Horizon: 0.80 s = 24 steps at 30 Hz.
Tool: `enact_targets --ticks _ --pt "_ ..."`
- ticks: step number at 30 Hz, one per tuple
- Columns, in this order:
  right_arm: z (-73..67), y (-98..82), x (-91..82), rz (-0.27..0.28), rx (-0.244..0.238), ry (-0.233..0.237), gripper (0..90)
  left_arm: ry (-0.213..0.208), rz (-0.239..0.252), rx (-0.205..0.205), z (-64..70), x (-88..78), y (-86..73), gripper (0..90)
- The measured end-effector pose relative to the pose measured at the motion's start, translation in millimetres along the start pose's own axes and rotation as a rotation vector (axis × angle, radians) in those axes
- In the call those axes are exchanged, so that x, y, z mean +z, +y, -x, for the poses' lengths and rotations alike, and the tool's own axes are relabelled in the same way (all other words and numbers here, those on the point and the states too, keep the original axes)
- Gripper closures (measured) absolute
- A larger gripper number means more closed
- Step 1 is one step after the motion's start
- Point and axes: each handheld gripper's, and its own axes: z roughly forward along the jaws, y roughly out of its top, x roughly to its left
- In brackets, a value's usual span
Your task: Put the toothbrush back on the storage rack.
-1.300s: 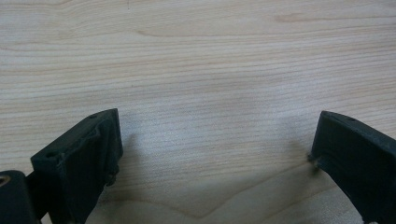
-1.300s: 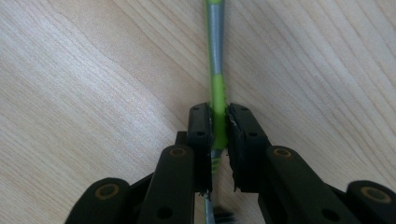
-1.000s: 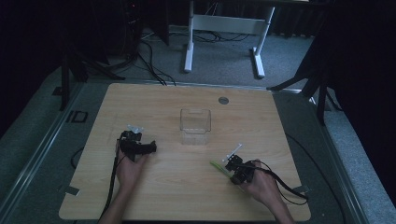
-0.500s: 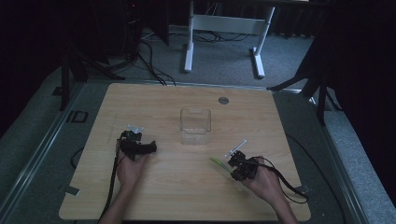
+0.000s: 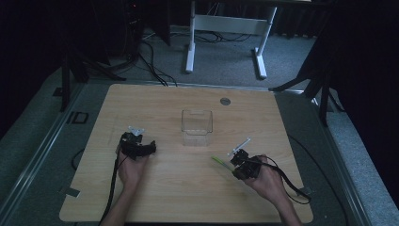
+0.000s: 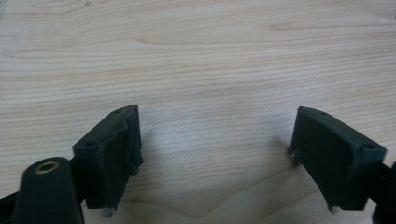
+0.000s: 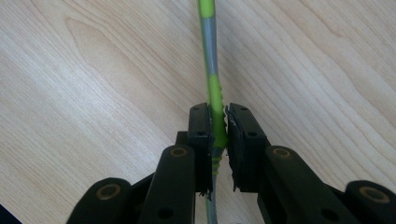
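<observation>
My right gripper [image 5: 235, 162] [image 7: 218, 126] is shut on a slim green and grey handle [image 7: 208, 56], ribbed like a toothbrush's. The handle runs straight out ahead of the jaws, and its green end [image 5: 217, 160] lies low over the wood at the table's front right. At the front left my left gripper [image 5: 137, 147] [image 6: 215, 135] stands open just above bare wood. Its jaws have just been closing, and nothing is between them. A clear plastic box [image 5: 196, 127] stands in the middle of the table, between and beyond both grippers.
The wooden table [image 5: 164, 103] has a small round metal disc [image 5: 225, 100] near its far edge. Cables trail from both grippers toward the front edge. Beyond the table are a dark floor, a white frame [image 5: 226, 28] and stand legs.
The right gripper has crept a little away from the front edge with the green handle in it. The left hand has stayed in place.
</observation>
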Motion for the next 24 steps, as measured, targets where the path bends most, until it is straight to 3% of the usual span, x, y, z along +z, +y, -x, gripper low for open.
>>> enact_targets --ticks 2,5,8,15,18,24 --pt "0.4 0.5 -0.9 0.003 0.0 -0.002 80.0 -0.008 0.012 0.009 -1.0 -2.1 -1.4 29.9" --pt "0.8 1.0 -2.3 0.005 0.001 -0.002 80.0 -0.009 0.017 0.007 -1.8 -3.2 -2.4 34.2" --pt "1.8 1.9 -4.2 0.012 -0.002 -0.002 80.0 -0.009 0.021 0.016 -2.9 -6.2 -3.5 35.5" --pt "2.4 4.0 -6.9 0.025 -0.009 -0.003 80.0 -0.081 0.066 0.03 -2.0 -19.4 1.7 38.2" --pt "2.1 5.2 -8.2 0.03 -0.014 -0.006 80.0 -0.113 0.077 0.063 0.1 -26.4 6.4 38.3" --pt "2.5 7.0 -9.2 0.04 -0.019 -0.004 80.2 -0.126 0.096 0.132 6.5 -38.8 12.2 38.2"
